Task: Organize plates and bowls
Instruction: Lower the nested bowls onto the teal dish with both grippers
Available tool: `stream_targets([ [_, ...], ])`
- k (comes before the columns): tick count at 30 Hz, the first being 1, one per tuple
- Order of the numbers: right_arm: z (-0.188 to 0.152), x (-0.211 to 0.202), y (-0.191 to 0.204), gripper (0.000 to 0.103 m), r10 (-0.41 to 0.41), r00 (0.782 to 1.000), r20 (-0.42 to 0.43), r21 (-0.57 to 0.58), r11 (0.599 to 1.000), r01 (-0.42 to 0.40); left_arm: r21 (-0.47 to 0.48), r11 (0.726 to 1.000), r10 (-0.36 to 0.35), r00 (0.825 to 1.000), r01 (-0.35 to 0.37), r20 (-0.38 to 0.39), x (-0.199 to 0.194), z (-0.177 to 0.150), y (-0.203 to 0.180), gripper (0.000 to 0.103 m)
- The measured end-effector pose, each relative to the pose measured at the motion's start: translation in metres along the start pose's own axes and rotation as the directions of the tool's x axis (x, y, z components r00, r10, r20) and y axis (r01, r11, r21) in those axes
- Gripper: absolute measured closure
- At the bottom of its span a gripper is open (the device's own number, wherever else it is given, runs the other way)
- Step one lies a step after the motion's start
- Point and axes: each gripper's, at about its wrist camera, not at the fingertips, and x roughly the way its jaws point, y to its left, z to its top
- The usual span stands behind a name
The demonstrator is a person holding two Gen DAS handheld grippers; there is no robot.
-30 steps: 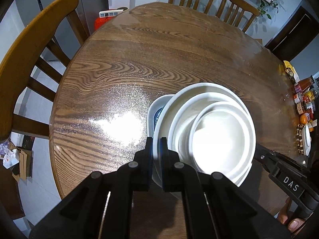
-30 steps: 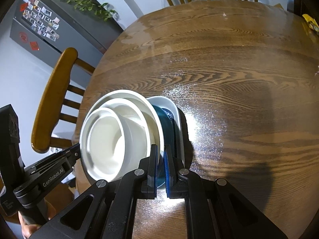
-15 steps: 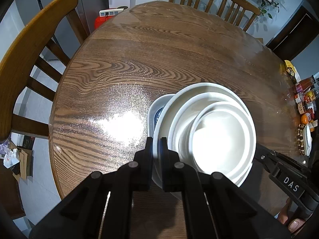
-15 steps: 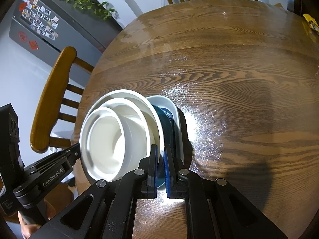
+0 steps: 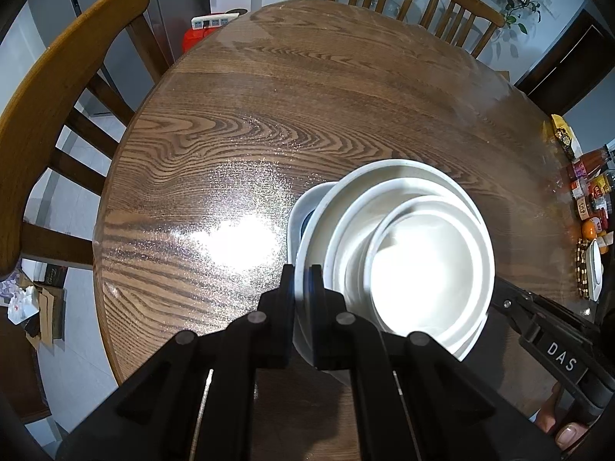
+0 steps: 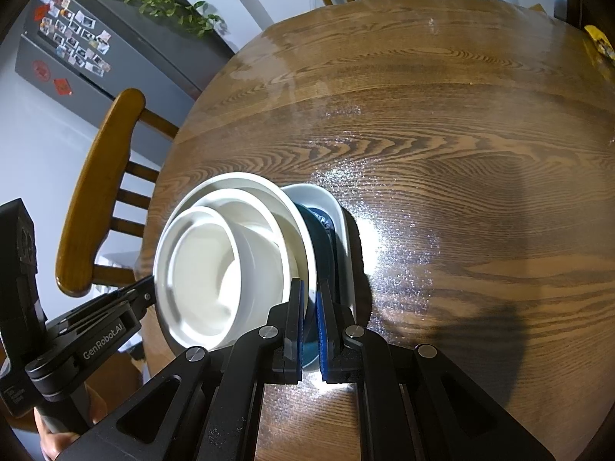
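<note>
Lettering "DAS" (image 5: pixel 562 357) and "GenRobot.AI" (image 6: pixel 103 342) marks both grippers, fingers (image 5: pixel 286 288) clamping the dish stack (image 5: pixel 407 261).

Overhead glare, fisheye-warped dark corners

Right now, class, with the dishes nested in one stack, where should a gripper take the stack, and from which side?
Grip the stack by the rim of the widest white plate, one gripper on each opposite edge. The rim is thin and juts past the bowls, so fingers fit over it. The left gripper and right gripper already pinch opposite edges.
</note>
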Motion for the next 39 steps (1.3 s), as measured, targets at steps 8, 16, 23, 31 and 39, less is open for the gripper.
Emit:
stream_targets([
  [8, 0.0012, 0.0015, -0.0009, 0.094, -0.001, 1.0, -0.008, 0.002, 1.0, 0.001, -0.002, 1.0, 0.005, 1.0, -0.005, -0.008, 0.0019, 0.0007, 0.0001, 0.102],
  [16, 0.0012, 0.004, -0.0032, 0.094, 0.001, 1.0, -0.017, 0.007, 1.0, -0.001, -0.004, 1.0, 0.009, 1.0, -0.009, -0.017, 0.0049, 0.0019, -0.0014, 0.102],
  [23, 0.0021, 0.0035, -0.0027, 0.094, 0.0, 1.0, -0.017, 0.007, 1.0, 0.0, -0.002, 1.0, 0.012, 1.0, -0.012, -0.016, 0.0052, 0.0019, -0.0026, 0.102],
  [31, 0.0022, 0.0035, -0.0028, 0.094, -0.001, 1.0, -0.018, 0.006, 1.0, 0.001, -0.002, 1.0, 0.012, 1.0, -0.012, -0.017, 0.0055, 0.0016, -0.0036, 0.101],
  [39, 0.0035, 0.0039, -0.0039, 0.094, 0.002, 1.0, -0.018, 0.011, 1.0, -0.002, 0.0, 1.0, 0.016, 1.0, -0.016, -0.015, 0.0054, 0.0019, -0.0055, 0.101],
])
